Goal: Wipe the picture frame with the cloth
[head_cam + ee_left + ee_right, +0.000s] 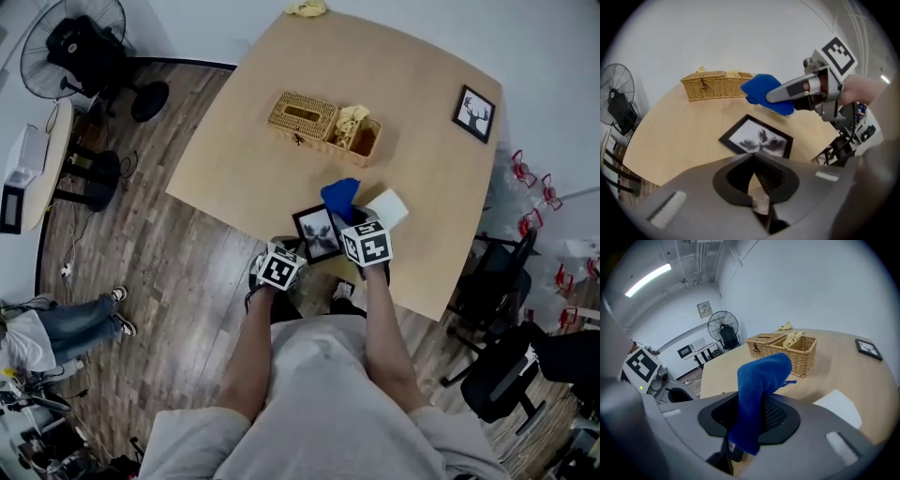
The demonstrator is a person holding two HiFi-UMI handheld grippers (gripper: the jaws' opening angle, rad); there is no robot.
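Office-type workroom: black office chairs (502, 375) right of the right gripper (345, 208), pedestal fan (80, 47) well left of the left gripper (292, 251), ceiling strip light (647, 280), wood-effect floor (178, 272).

A wicker basket (323, 127) and a white pad (387, 208) rest on the tan table (427, 178), a black fan (80, 42) stands nearby.

In the right gripper view, the blue cloth (759, 380) is going down between the jaws of my right gripper (747, 427), so its bottom end is hiding there. In the head view, that gripper's cube is covering one side of the picture frame (314, 234) and a corner of the white sheet (389, 208). My left gripper (757, 180) is blocking part of the frame's near edge in its own view. The top edge is cutting off the yellow thing (307, 8) on the table (422, 141).
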